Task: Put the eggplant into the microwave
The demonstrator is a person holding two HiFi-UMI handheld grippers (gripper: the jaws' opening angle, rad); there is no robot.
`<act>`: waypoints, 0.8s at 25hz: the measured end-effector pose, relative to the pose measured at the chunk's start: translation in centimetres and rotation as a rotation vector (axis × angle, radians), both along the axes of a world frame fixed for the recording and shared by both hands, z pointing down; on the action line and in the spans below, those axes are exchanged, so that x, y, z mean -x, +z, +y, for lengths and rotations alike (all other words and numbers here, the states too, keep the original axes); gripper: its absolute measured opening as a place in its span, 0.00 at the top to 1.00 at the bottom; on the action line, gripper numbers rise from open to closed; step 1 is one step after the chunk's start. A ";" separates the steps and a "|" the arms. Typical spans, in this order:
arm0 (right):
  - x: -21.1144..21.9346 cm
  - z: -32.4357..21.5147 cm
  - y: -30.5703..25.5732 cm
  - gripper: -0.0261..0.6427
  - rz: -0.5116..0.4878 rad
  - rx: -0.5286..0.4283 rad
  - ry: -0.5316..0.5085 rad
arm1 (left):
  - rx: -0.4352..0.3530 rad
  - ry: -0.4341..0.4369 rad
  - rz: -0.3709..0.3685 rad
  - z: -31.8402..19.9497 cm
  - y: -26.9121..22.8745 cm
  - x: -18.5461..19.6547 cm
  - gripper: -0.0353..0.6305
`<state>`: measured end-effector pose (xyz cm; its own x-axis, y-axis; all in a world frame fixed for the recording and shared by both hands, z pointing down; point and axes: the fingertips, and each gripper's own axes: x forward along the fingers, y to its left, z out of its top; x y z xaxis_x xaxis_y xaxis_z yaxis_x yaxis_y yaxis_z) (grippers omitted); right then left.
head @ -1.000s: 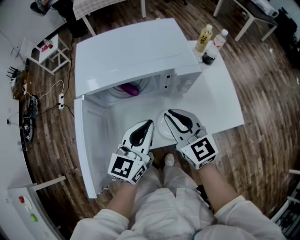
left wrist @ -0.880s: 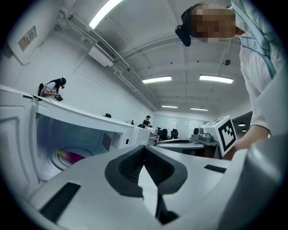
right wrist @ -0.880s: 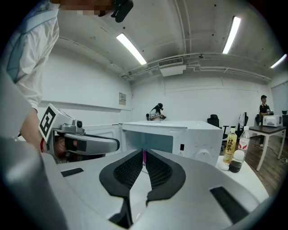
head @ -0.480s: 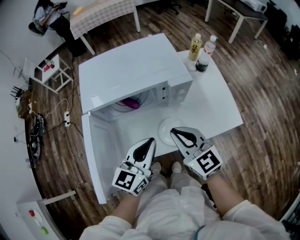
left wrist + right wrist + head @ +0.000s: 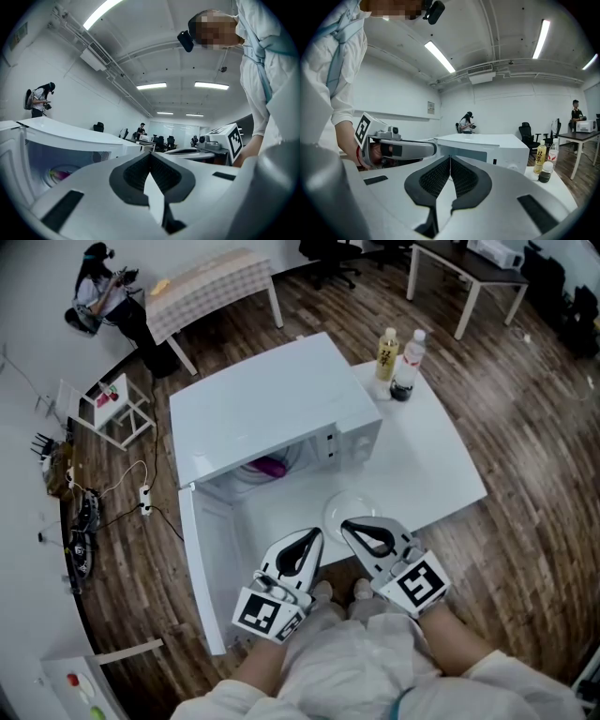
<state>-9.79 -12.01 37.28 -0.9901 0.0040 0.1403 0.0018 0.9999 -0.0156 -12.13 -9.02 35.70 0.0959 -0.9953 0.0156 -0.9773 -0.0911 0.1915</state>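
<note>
Jaws pressed together on nothing, the left gripper (image 5: 307, 547) and right gripper (image 5: 363, 532) hang side by side at the table's (image 5: 433, 457) near edge. The eggplant (image 5: 271, 466) lies well apart from them, inside the open microwave (image 5: 272, 395).

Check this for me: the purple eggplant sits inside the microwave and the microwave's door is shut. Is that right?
Not quite. The door is not shut: the head view shows it swung wide open on the left side. The rest holds: the purple eggplant sits inside the microwave.
</note>
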 end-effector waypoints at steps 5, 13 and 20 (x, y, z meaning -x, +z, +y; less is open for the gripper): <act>-0.1 -0.4 -0.4 0.91 -0.012 0.021 0.013 | 0.012 -0.008 -0.027 0.2 -0.4 0.0 0.94; -0.5 0.1 -1.1 0.91 -0.030 0.006 0.016 | -0.003 -0.013 -0.043 0.5 -1.0 0.0 0.94; -0.5 -0.1 -1.8 0.91 -0.034 -0.012 0.014 | -0.014 -0.013 -0.057 0.2 -1.6 0.0 0.94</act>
<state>-9.31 -12.15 35.52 -0.9943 -0.0118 0.1060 -0.0122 0.9999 -0.0035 -12.16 -8.86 34.08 0.0821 -0.9966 0.0068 -0.9876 -0.0804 0.1345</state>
